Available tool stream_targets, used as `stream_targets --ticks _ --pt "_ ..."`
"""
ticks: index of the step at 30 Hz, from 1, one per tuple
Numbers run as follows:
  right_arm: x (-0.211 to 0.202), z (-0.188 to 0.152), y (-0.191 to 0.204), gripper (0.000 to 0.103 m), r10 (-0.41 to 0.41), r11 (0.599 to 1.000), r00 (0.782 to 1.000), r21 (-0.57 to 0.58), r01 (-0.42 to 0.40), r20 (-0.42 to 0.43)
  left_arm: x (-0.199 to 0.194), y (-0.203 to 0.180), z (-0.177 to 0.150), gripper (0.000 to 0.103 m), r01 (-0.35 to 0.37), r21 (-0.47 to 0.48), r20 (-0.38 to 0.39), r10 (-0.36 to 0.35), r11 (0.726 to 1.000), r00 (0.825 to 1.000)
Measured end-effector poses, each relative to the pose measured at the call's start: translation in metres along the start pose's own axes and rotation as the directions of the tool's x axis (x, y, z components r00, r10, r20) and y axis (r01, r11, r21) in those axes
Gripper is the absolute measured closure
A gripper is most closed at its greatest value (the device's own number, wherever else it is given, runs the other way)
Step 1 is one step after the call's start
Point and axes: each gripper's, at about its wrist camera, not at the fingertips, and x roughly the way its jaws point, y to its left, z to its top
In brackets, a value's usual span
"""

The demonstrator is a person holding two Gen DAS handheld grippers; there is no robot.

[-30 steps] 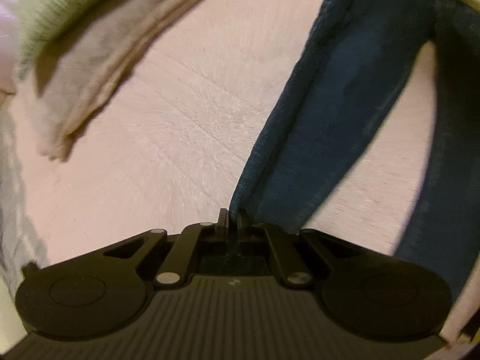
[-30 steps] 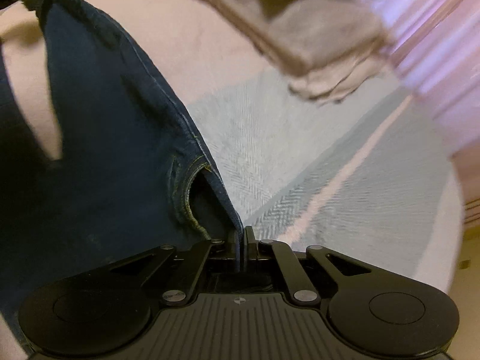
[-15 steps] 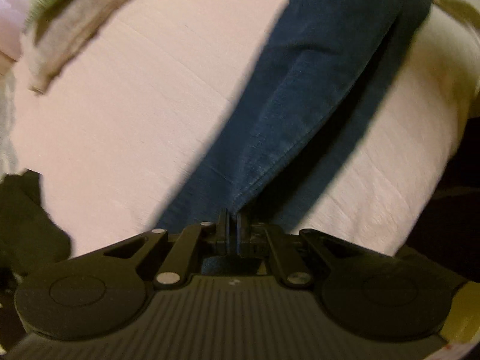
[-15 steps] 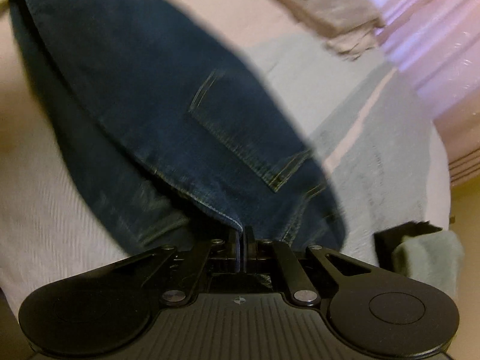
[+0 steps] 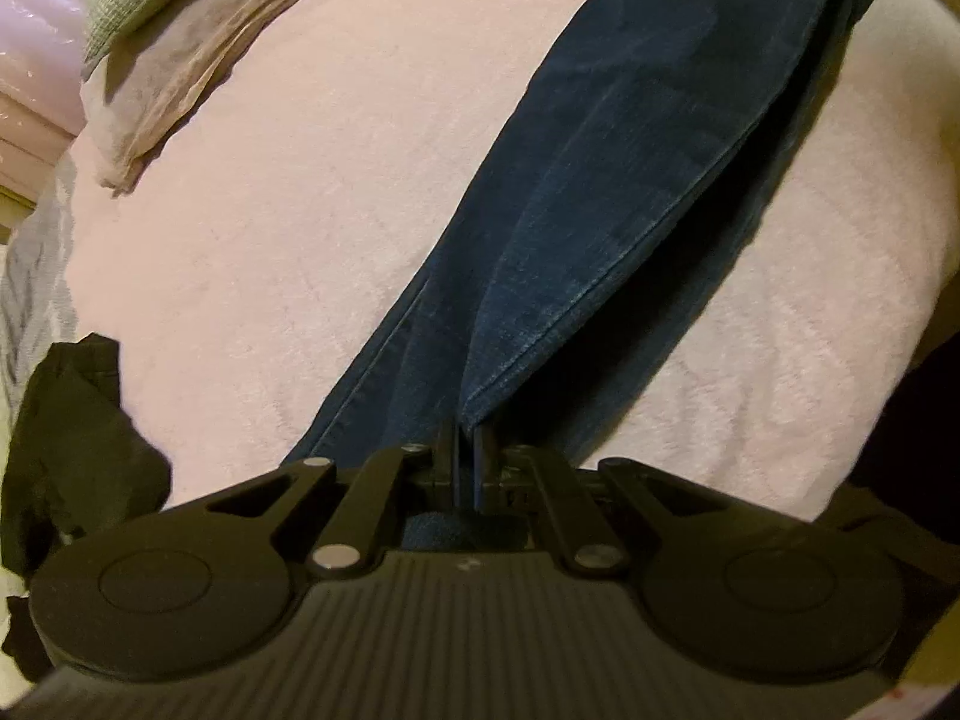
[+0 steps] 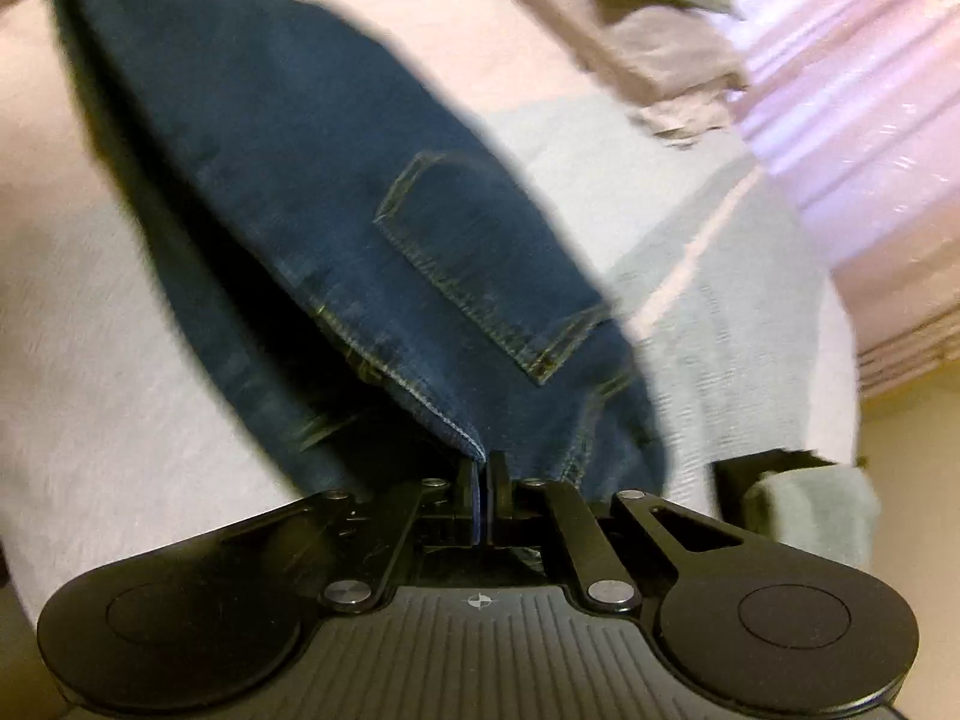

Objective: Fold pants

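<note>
Two black two-finger grippers are seen clamped on a pair of dark blue denim pants (image 5: pixel 630 180), which is stretched out over a pale pink textured bed cover (image 5: pixel 270 210). The left gripper (image 5: pixel 465 438) is closed tight on a stitched edge of a leg, whose faded seams run away in long parallel lines. The right gripper (image 6: pixel 482 468) is pinched shut on a hemmed edge at the waist end, where a back patch pocket (image 6: pixel 480 276) outlined in yellowish thread is shown facing up. The denim is doubled, one layer lying over another, with a dark shadow cast beneath. A stack of folded beige and green fabric (image 5: pixel 180 42) is seen at the far side, well apart from the pants.
</note>
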Motion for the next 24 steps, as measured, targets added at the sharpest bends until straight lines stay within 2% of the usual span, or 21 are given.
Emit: stream_targets --ticks 2,5,7,13,14,15,16,17,20,24 --pt "0.010 -0.009 0.015 0.103 0.025 1.000 1.000 0.006 -0.025 -0.007 0.005 -0.002 0.002 0.101 -0.009 -0.007 -0.018 0.008 1.000 1.000" --pt "0.004 -0.013 0.022 0.103 0.013 0.999 1.000 0.042 -0.014 0.005 0.004 -0.009 0.003 0.101 -0.031 0.038 -0.033 0.032 0.999 0.999" --pt "0.001 -0.014 0.023 0.103 -0.002 1.000 1.000 0.029 0.001 0.021 0.000 -0.007 0.004 0.101 -0.043 0.015 -0.034 0.043 0.999 0.998" --pt "0.025 -0.017 0.023 0.102 0.044 0.999 0.999 0.020 -0.044 -0.008 0.013 -0.015 0.004 0.100 -0.048 -0.011 -0.084 0.047 0.999 0.995" --pt "0.025 -0.017 0.020 0.094 0.052 0.999 0.999 0.017 -0.051 -0.011 0.011 -0.017 0.003 0.098 -0.048 -0.012 -0.085 0.047 0.999 0.995" --pt "0.021 -0.016 0.016 0.076 0.063 0.998 0.998 0.022 -0.062 -0.022 0.009 -0.018 0.002 0.096 -0.048 -0.020 -0.090 0.046 0.999 0.995" --pt "0.016 -0.015 0.015 0.064 0.070 0.997 0.997 0.032 -0.069 -0.031 0.005 -0.017 0.000 0.095 -0.043 -0.035 -0.101 0.039 0.998 0.994" --pt "0.008 -0.014 0.014 0.046 0.064 0.997 0.997 0.044 -0.063 -0.030 -0.001 -0.015 -0.003 0.093 -0.034 -0.054 -0.100 0.029 0.998 0.995" --pt "-0.015 -0.004 0.012 0.043 0.072 0.994 0.997 0.079 -0.070 -0.019 -0.020 -0.005 -0.014 0.091 -0.029 -0.118 -0.089 0.019 0.993 0.996" --pt "-0.036 0.038 0.024 0.043 0.080 0.991 0.997 0.108 -0.082 0.023 -0.041 0.027 -0.030 0.083 -0.030 -0.249 -0.061 0.015 0.968 0.998"
